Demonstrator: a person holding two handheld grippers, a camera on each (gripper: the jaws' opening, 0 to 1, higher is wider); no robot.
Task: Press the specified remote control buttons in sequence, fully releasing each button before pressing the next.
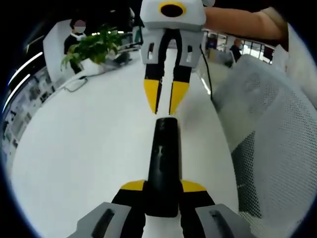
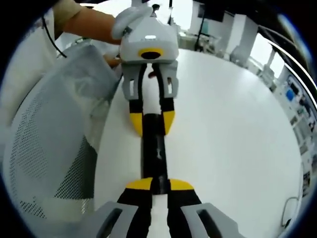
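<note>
A slim black remote control (image 1: 161, 163) is held over the white table (image 1: 79, 148), and my left gripper (image 1: 162, 187) is shut on its near end. In the right gripper view the same left gripper (image 2: 152, 121) comes in from the top, clamping the remote control (image 2: 154, 148) by its sides. My right gripper (image 2: 157, 185) has its yellow tips drawn together with nothing between them, right over the remote's other end. In the left gripper view that right gripper (image 1: 166, 101) points down at the remote's far tip; whether it touches cannot be told.
A white mesh chair (image 1: 267, 144) stands close beside the table edge, also seen as the chair (image 2: 54, 139). A potted plant (image 1: 91, 47) and a cable (image 1: 77, 84) sit at the table's far end. A person's arm (image 1: 242, 22) holds the right gripper.
</note>
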